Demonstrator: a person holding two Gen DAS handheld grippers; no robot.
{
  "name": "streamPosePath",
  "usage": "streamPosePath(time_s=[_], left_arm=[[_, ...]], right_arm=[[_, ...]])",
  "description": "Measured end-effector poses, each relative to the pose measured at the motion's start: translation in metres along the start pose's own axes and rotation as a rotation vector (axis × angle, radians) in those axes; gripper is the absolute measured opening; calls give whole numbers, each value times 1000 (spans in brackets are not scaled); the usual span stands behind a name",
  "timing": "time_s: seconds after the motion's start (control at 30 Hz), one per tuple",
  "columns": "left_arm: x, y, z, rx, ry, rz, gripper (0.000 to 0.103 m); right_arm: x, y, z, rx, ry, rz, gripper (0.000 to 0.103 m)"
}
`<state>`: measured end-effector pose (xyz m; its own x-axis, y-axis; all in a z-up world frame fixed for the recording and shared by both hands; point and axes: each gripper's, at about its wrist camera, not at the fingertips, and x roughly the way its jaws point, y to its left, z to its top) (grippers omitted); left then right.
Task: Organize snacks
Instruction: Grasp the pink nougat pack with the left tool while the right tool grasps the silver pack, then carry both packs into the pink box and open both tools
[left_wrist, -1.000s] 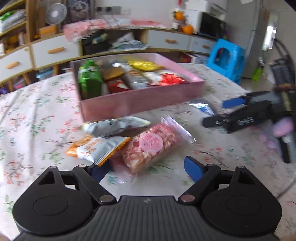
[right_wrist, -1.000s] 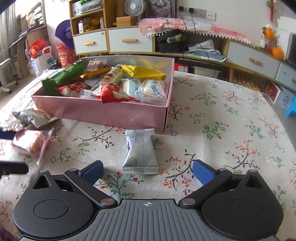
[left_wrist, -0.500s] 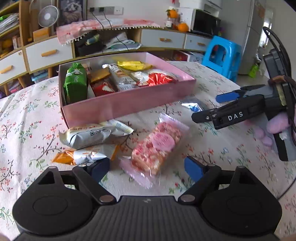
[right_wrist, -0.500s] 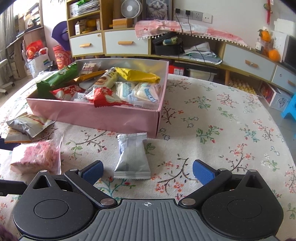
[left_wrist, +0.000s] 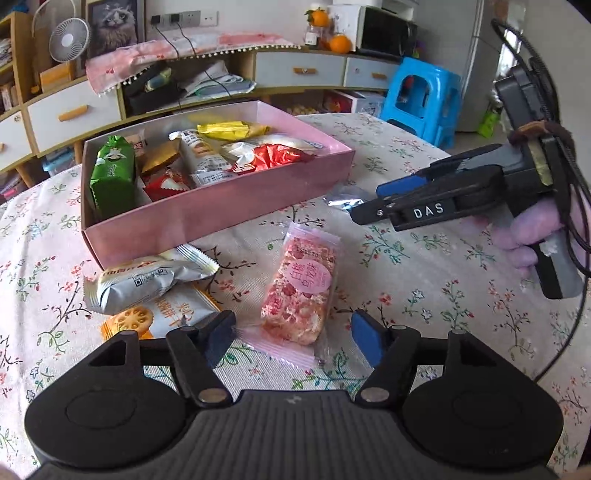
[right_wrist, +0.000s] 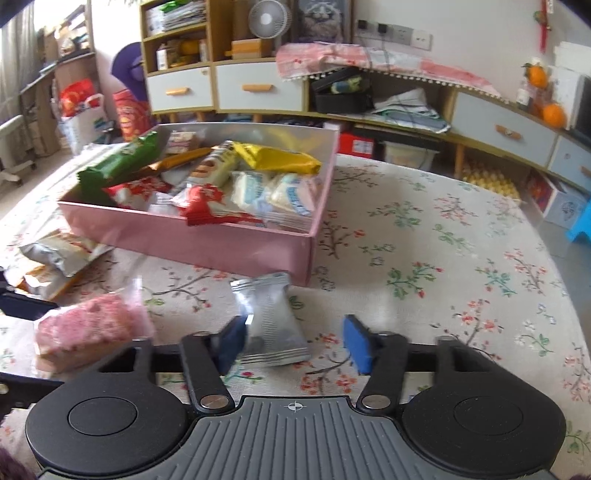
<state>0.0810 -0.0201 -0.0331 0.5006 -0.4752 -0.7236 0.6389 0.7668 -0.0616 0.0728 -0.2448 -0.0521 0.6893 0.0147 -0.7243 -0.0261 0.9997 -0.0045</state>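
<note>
2 grippers are working low over the counter (left_wrist: 424, 295), both with fingers spread. The left gripper (left_wrist: 291, 334) is framing the near end of a pink snack bar (left_wrist: 301, 286), while the right gripper (right_wrist: 293, 343) is straddling a silver packet (right_wrist: 271, 319) (its left pad seems to be touching the wrapper). Beyond them, a pink box (left_wrist: 218, 206) is holding assorted snacks, and 2 more packets (left_wrist: 147, 280) are lying just beside its front wall.
</note>
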Motion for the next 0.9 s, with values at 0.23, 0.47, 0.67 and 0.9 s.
streamPosePath(time_s=[0.23,0.47,0.67,0.9], left_arm=[[10,-8,10,-7,1,69,58],[11,-7,21,-86,33,99,33],[4,-6,26,-172,56,76,31],[-12,-2,35,-270,28,58,31]], right_arm=[[-1,9,4,6,15,39,31],[-8,6,9,81,79,35,30],[-14,-4,11,176,143,13,30],[-28,-21,16,326,166,43,30]])
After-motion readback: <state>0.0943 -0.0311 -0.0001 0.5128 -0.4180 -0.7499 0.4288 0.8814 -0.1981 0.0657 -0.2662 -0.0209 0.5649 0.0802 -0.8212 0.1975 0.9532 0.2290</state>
